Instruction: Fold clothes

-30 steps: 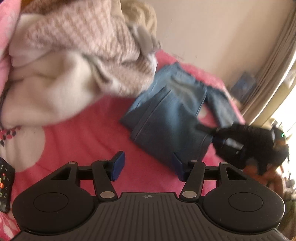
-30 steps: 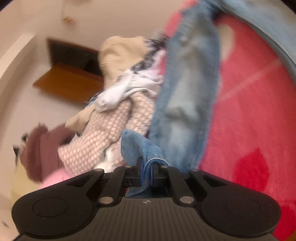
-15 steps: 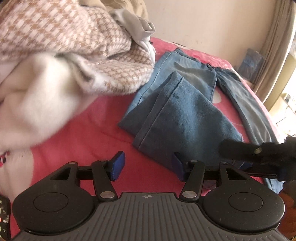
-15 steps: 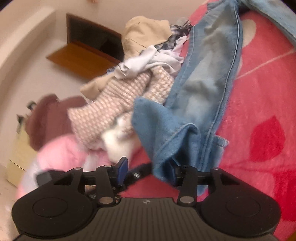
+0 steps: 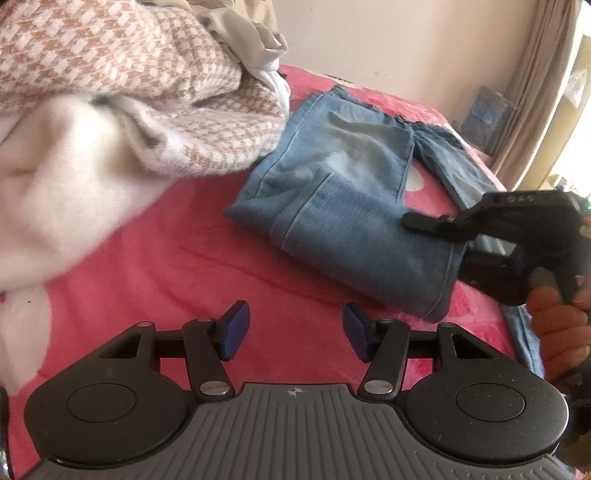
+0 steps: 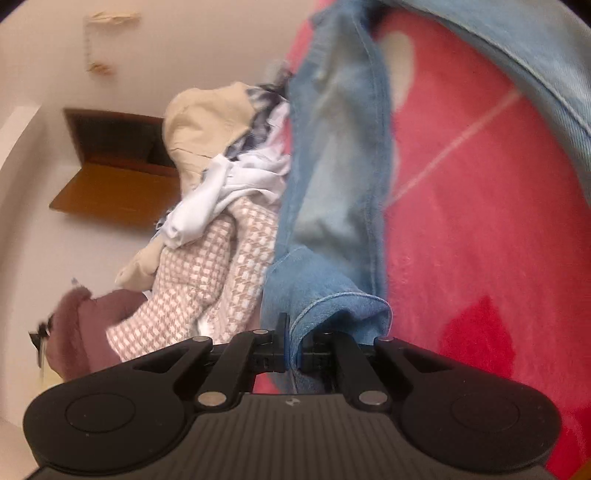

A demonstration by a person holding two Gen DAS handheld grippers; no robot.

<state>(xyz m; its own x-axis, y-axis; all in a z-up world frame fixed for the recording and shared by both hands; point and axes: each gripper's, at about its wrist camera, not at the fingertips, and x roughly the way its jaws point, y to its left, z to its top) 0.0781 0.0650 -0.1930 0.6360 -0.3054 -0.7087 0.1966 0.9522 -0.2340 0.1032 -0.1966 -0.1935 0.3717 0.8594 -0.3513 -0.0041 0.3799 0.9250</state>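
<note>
Blue jeans [image 5: 351, 206] lie on the pink bed cover [image 5: 184, 266], one leg folded back over itself. My right gripper [image 6: 293, 347] is shut on the hem of that folded leg [image 6: 332, 302]. In the left wrist view the right gripper [image 5: 436, 240] pinches the denim at the fold's right edge, and a hand [image 5: 554, 325] holds it. My left gripper [image 5: 295, 330] hovers open over bare cover, a little in front of the jeans, with nothing between its blue pads [image 5: 234, 328].
A heap of clothes sits left of the jeans: a pink-and-white houndstooth knit [image 5: 129, 74], a fluffy white garment [image 5: 55, 184] and a grey piece [image 5: 251, 33]. A curtain [image 5: 535, 92] hangs at the far right. A wooden shelf [image 6: 110, 177] is on the wall.
The right gripper stood open half a second ago and has shut on the jeans hem again. The left gripper stayed open and shifted slightly relative to the jeans.
</note>
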